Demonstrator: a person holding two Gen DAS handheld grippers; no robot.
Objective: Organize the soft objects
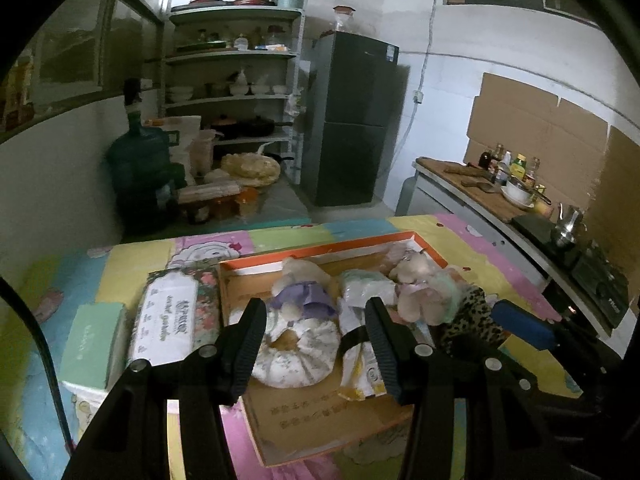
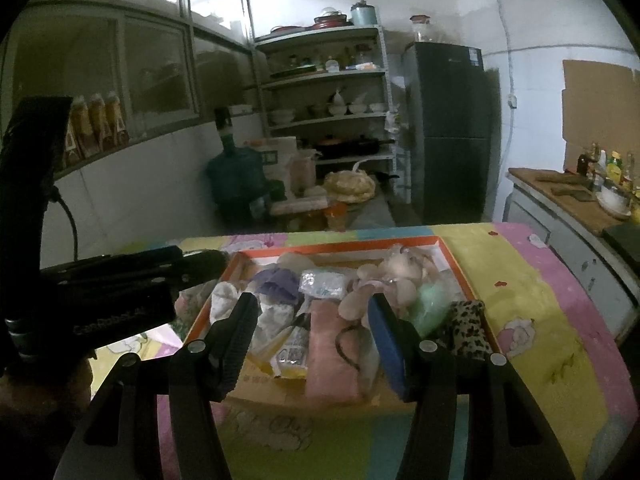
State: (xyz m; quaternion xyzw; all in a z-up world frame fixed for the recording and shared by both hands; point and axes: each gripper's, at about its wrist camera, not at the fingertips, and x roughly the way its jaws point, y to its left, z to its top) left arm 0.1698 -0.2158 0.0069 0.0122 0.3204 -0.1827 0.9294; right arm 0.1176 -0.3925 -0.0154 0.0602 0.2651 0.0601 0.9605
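Both grippers hovered over the orange-rimmed box [image 1: 320, 246] on the bench [image 2: 540, 320]. The left gripper [image 1: 316, 340] stood with its fingers spread wide, holding nothing, above the floral round cushion [image 1: 296, 356]; the right gripper [image 2: 316, 340] was likewise wide open and empty above the pink cloth [image 2: 330, 356].

The soft things lay crowded in the box: a plush in purple [image 1: 300, 292], a pale plush [image 1: 416, 280], a mint-green bundle [image 2: 430, 306] and a leopard-print piece [image 2: 470, 326] at its right edge. I judged it either a sorting under way or a finished tray being left; the scene fitted both.

As for writing, the floral pack [image 1: 176, 312] beside the box bore a label too blurred to read, print on the box floor was illegible, and the left gripper's body showed pale lettering I could not make out for certain.
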